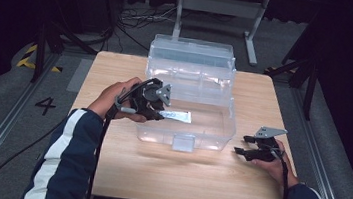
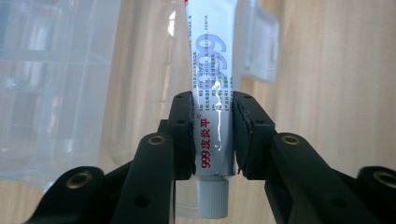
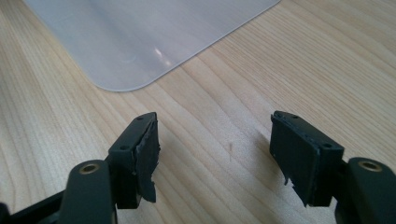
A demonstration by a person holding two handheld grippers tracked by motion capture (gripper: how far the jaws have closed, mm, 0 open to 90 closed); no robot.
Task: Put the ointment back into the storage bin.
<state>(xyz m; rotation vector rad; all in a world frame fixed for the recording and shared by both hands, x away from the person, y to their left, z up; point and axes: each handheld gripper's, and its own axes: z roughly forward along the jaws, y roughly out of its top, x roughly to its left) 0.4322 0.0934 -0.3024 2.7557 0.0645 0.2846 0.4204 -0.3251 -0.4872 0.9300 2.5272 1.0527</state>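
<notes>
Wooden table (image 1: 181, 175), floor cables (image 1: 138, 19), metal frame (image 1: 220, 6)

We see a pale wooden table (image 1: 191, 176) with a fine straight grain and a matt finish. On it stands a storage box (image 1: 191, 88) of clear, glossy plastic that catches soft reflections. The ointment tube (image 2: 212, 88) looks like smooth, shiny white laminate with printed lettering, and its ribbed cap is matt white plastic. The left gripper (image 2: 213, 135) and right gripper (image 3: 215, 156) are matt black plastic with brass-coloured rivets; their rubbery pads look torn at the edges.
</notes>
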